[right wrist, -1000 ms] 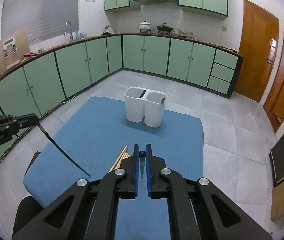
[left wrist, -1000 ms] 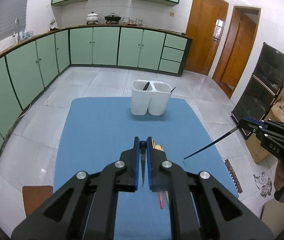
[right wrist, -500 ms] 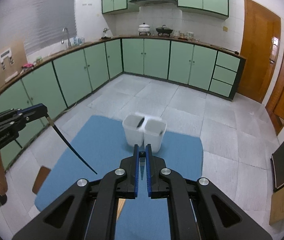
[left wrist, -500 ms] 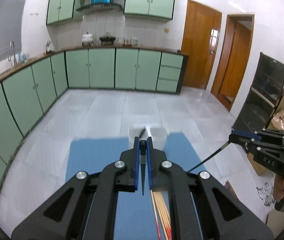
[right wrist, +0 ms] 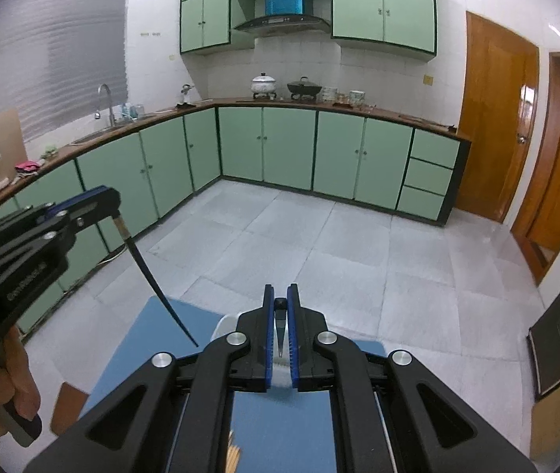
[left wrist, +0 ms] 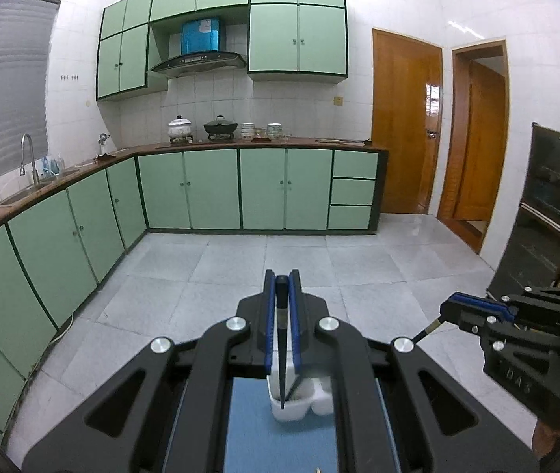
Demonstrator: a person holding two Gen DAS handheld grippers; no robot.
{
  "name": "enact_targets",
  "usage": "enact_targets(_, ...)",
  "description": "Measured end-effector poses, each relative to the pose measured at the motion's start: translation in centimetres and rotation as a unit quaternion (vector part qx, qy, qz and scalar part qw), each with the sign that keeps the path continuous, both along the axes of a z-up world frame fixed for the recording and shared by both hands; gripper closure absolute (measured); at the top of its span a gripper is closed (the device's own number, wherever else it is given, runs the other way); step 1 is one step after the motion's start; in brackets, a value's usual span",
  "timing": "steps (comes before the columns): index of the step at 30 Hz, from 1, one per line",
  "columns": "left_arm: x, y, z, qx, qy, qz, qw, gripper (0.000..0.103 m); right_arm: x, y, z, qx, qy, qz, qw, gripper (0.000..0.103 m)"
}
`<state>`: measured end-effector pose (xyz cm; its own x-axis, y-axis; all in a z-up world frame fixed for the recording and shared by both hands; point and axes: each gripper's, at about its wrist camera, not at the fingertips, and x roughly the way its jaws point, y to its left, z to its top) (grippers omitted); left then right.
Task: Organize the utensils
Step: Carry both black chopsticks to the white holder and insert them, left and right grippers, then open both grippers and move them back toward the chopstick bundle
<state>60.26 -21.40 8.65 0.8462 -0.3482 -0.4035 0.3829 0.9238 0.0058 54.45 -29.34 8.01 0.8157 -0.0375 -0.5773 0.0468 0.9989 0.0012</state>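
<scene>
My left gripper point(left wrist: 281, 282) is shut on a black chopstick point(left wrist: 281, 347) that hangs tip down over the left compartment of the white two-part holder point(left wrist: 299, 402). It also shows in the right wrist view point(right wrist: 100, 201), its chopstick point(right wrist: 157, 287) slanting down. My right gripper point(right wrist: 280, 293) is shut on another black chopstick point(right wrist: 280, 331) above the holder point(right wrist: 220, 325), which is mostly hidden. It shows in the left wrist view point(left wrist: 451, 307) at the right. Wooden chopsticks point(right wrist: 232, 453) lie on the blue mat point(right wrist: 280, 425).
The blue mat point(left wrist: 280, 433) covers the table under both grippers. A brown stool point(right wrist: 67, 406) stands at the table's left. Green cabinets point(left wrist: 209, 189) line the far walls, wooden doors point(left wrist: 406, 126) at the right, a dark cabinet point(left wrist: 551, 205) at far right.
Both grippers have risen and tilted up, each still holding its black chopstick. They have moved forward over the white holder, which now lies under the fingers.
</scene>
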Motion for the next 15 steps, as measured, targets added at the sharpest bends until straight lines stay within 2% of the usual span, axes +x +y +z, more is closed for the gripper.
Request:
enact_targets(5, 3.9, -1.7, -3.0, -0.008, 0.011, 0.004, 0.9999, 0.097, 3.6, -1.5, -3.7, 0.012, 0.019, -0.009, 1.0, 0.097)
enact_targets(8, 5.8, -2.3, -6.6, -0.005, 0.033, 0.005, 0.9994, 0.097, 4.9, -2.6, -6.4, 0.021, 0.038, -0.013, 0.999, 0.097)
enact_targets(11, 6.5, -2.4, -9.8, 0.003, 0.052, 0.003, 0.9986, 0.097, 5.8, -3.7, -9.2, 0.033, 0.06, -0.016, 0.998, 0.097)
enact_targets(15, 7.1, -1.6, -12.3, 0.012, 0.072, 0.007, 0.9973, 0.096, 5.9, -4.9, -11.4, 0.056, 0.08, -0.017, 0.995, 0.096)
